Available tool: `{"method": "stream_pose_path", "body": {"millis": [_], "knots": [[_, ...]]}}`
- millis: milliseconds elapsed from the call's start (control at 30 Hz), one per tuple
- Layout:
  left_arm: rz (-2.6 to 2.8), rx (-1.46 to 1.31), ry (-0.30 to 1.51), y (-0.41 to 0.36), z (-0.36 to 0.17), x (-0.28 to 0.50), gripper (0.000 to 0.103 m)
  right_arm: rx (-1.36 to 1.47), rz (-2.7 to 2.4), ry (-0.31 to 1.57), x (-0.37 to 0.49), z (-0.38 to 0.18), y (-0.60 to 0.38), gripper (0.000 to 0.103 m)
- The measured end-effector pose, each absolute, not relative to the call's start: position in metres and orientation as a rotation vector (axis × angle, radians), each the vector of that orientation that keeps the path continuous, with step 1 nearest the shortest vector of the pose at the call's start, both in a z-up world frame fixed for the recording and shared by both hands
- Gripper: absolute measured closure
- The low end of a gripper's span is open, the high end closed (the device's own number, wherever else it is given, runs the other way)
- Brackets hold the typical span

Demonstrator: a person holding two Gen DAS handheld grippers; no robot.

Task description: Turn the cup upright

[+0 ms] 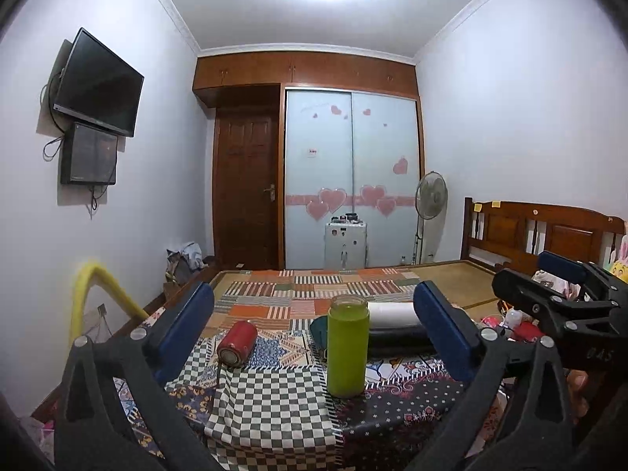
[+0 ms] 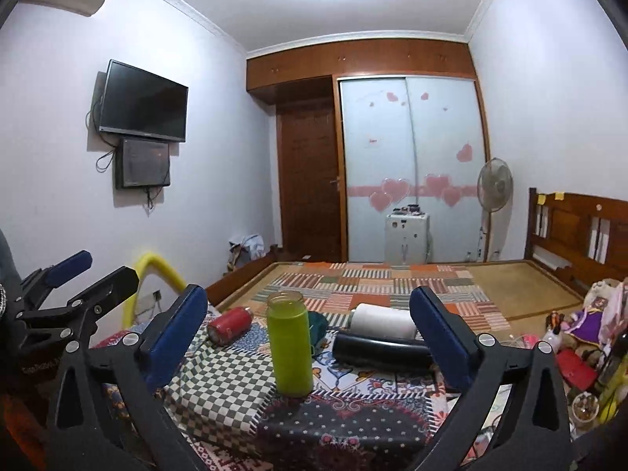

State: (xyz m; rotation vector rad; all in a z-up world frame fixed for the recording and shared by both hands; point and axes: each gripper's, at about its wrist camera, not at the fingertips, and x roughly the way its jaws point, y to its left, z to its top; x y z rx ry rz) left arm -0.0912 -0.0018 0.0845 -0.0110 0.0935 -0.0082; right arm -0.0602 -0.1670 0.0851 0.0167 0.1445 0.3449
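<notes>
Nearest the cameras, the left gripper (image 1: 314, 333) and the right gripper (image 2: 310, 337) both hang spread wide and hold nothing, their blue pads well apart on either side of the green cup (image 1: 347, 345). On the patchwork cloth (image 1: 267, 404) that green cup stands upright with its open mouth up, touched by neither tool. Left of the cup and a little beyond it a red can (image 1: 237, 343) lies on its side, while just right of the cup and behind it lie a black cylinder (image 2: 382, 351) and a white cylinder (image 2: 382, 320).
</notes>
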Motion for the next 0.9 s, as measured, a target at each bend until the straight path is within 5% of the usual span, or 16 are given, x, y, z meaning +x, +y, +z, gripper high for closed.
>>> {"method": "stream_pose_path", "body": {"millis": [900], "knots": [[-0.018, -0.037, 0.135, 0.001, 0.076, -0.090, 0.000, 0.036, 0.333, 0.140, -0.079, 0.080, -0.174, 0.000]]}}
